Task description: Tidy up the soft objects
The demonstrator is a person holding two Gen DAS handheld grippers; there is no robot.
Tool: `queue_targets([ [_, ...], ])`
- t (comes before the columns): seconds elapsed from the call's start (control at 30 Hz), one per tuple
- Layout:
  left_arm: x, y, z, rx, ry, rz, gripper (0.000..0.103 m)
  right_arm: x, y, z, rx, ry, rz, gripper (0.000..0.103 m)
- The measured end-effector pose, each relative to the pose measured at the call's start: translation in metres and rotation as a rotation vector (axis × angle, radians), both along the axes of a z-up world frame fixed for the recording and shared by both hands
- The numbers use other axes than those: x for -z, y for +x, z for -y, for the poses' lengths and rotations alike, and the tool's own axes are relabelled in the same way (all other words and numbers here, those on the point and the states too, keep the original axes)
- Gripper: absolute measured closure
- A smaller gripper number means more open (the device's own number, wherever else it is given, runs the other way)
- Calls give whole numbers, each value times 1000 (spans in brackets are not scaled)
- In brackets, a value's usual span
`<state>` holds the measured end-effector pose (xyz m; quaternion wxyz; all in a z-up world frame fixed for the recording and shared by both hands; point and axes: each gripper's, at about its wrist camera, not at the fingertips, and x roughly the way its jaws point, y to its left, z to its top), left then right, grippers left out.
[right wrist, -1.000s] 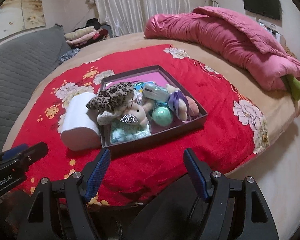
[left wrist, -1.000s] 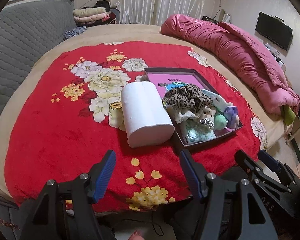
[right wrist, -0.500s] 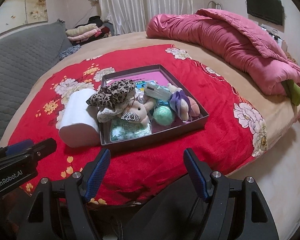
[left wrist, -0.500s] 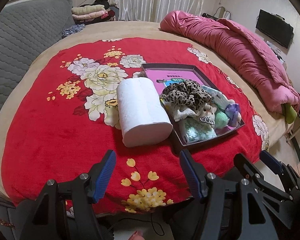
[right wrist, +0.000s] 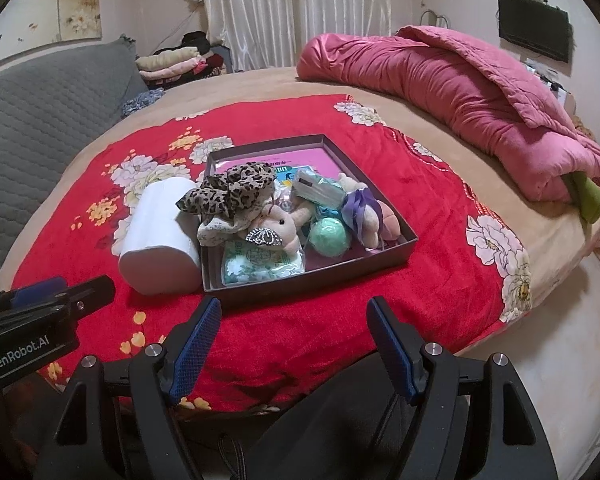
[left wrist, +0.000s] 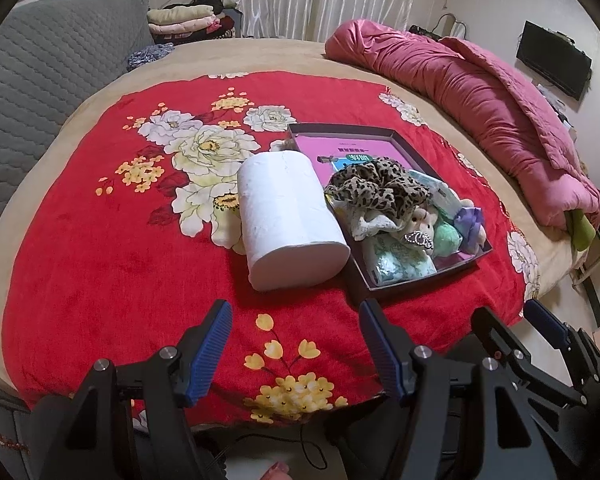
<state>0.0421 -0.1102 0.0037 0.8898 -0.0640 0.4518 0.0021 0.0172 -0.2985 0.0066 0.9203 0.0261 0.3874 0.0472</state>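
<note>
Two grippers w/ nothing in them: our left gripper (left wrist: 296, 344) and right gripper (right wrist: 294, 344) both have jaws spread wide, near edge of the red floral blanket (left wrist: 100, 248), short of the dark tray (right wrist: 312, 284). White paper roll (left wrist: 288, 216) lies on its side touching the tray's left wall. Inside the tray we see a leopard scrunchie (right wrist: 232, 192) on top at left, a plush toy (right wrist: 284, 224) just below it, and a green ball (right wrist: 329, 237) to the plush's right.
</note>
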Motion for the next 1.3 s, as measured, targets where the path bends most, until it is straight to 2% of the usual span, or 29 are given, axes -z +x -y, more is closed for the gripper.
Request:
queue_targets([
  [1.3, 2, 0, -1, -3, 8, -15, 38, 1, 1, -4, -24, -14, 4, 27],
])
